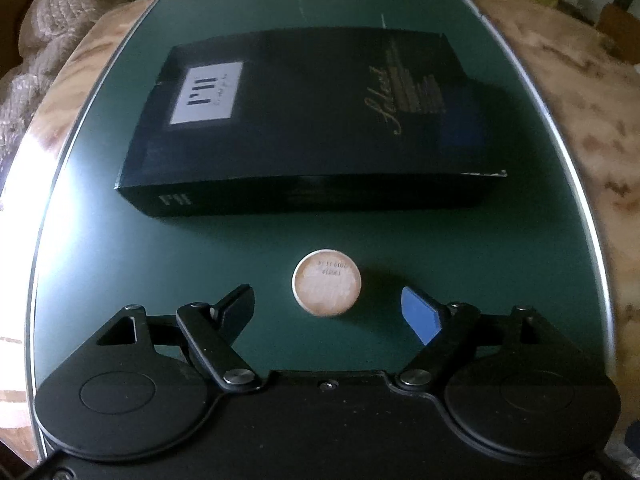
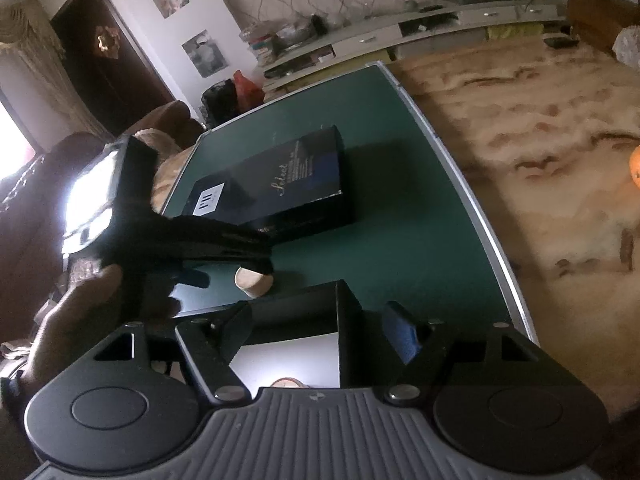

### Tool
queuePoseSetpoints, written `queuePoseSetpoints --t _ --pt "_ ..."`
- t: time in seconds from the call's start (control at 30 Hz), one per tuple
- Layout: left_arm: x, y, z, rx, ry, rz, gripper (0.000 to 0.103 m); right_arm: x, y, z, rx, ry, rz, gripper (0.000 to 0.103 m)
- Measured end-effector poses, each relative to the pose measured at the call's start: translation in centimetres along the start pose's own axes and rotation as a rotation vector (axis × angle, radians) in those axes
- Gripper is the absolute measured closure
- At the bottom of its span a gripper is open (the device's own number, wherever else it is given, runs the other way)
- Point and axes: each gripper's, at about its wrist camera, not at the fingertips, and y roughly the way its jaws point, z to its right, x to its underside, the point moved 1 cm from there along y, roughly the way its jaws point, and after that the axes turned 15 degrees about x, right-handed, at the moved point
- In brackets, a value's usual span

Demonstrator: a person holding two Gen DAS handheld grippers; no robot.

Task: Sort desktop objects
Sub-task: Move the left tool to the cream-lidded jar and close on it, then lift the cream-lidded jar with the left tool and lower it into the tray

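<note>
A small round beige lid-like piece (image 1: 326, 282) lies on the green mat (image 1: 120, 280), just ahead of and between the fingers of my open left gripper (image 1: 328, 312). Beyond it a flat black box (image 1: 304, 120) with a white label and gold script rests on the mat. In the right wrist view the same round piece (image 2: 254, 280) sits under the left gripper (image 2: 228, 272), which a hand (image 2: 72, 320) holds. My right gripper (image 2: 320, 334) hangs open over an open black box (image 2: 348, 320) with a white floor; a round beige thing (image 2: 286, 382) shows inside it.
The green mat (image 2: 400, 220) has a metal edge and lies on a marbled beige tabletop (image 2: 540, 140). The closed black box (image 2: 280, 184) takes up the mat's middle. A quilted sofa cushion (image 1: 60, 32) is at the far left, shelves and clutter along the back wall.
</note>
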Motion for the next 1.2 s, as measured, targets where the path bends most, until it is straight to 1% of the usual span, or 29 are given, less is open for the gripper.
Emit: queuePoseSetpoints --t 0.17,0.23,0.3,0.37,0.43,0.47,0.53,0.67,0.9,1.07,1.2 --pt "-0.1 1.4 0.0 -0.024 -0.002 -0.013 0.022 0.2 0.3 0.4 -0.008 0.006 -0.008 0.028" --pt "0.0 1.6 -0.1 -0.029 -0.004 -0.014 0.025 0.2 0.4 0.6 -0.009 0.010 -0.009 0.028" --pt "0.1 1.7 0.0 -0.028 -0.003 -0.019 0.031 0.3 0.5 0.7 -0.010 0.013 -0.010 0.028" --pt "0.1 1.9 0.0 -0.029 0.002 -0.029 0.045 0.4 0.5 0.7 -0.012 0.015 -0.011 0.028" --pt "0.1 2.1 -0.1 -0.028 -0.003 -0.036 0.049 0.5 0.5 0.7 -0.016 0.015 -0.014 0.028" --pt "0.1 2.1 -0.1 -0.026 -0.006 -0.038 0.055 0.5 0.6 0.7 -0.016 0.015 -0.017 0.028" --pt "0.2 2.2 -0.2 -0.030 -0.008 -0.038 0.062 0.6 0.6 0.6 -0.015 0.013 -0.018 0.028" --pt "0.2 2.1 -0.4 -0.039 -0.010 -0.033 0.062 0.7 0.6 0.6 -0.013 0.012 -0.017 0.028" --pt "0.2 1.1 -0.7 -0.028 -0.012 -0.013 0.062 0.8 0.8 0.0 -0.017 -0.001 -0.022 0.028" --pt "1.0 -1.1 -0.6 -0.026 -0.009 0.002 0.063 1.0 0.7 -0.7 -0.014 -0.017 -0.023 0.028" --pt "2.2 -3.7 -0.7 -0.026 -0.008 0.017 0.063 1.2 0.3 -1.2 -0.012 -0.029 -0.018 0.028"
